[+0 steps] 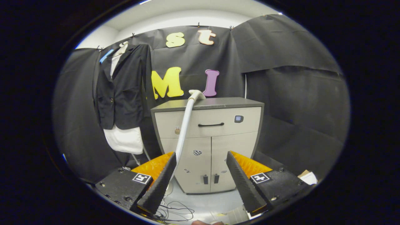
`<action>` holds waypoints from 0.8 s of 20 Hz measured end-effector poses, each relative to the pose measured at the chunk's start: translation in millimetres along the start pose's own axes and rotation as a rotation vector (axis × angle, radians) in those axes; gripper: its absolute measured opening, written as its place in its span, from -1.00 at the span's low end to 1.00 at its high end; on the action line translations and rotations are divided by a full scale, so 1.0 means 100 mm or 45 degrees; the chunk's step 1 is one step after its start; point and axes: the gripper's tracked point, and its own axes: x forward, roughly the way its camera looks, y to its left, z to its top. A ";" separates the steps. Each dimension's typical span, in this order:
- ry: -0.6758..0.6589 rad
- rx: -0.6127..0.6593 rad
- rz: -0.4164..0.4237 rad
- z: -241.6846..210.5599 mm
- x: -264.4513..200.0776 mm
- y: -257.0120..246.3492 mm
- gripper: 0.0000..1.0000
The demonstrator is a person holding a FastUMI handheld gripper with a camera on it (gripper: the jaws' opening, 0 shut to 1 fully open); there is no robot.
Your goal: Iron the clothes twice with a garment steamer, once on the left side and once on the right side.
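grey cabinet (215, 125) — drawer, two doors; loose cables (175, 212) on floor; cardboard scrap (307, 176)

Even overhead light, sharp centre, strong fisheye bending at edges

The handheld gripper (201, 159) with 2 long wedge-shaped fingers points level and forward, its fingers spread wide apart with a broad gap between them and nothing held. Each finger (157, 184) carries a ridged inner face and tapers toward its tip, the 2 tips angling slightly outward from their bases. Neither finger touches anything. Each base block bears 1 small square marker on its top.
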 end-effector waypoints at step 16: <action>-0.015 0.064 -0.047 0.08 -0.08 0.37 1.00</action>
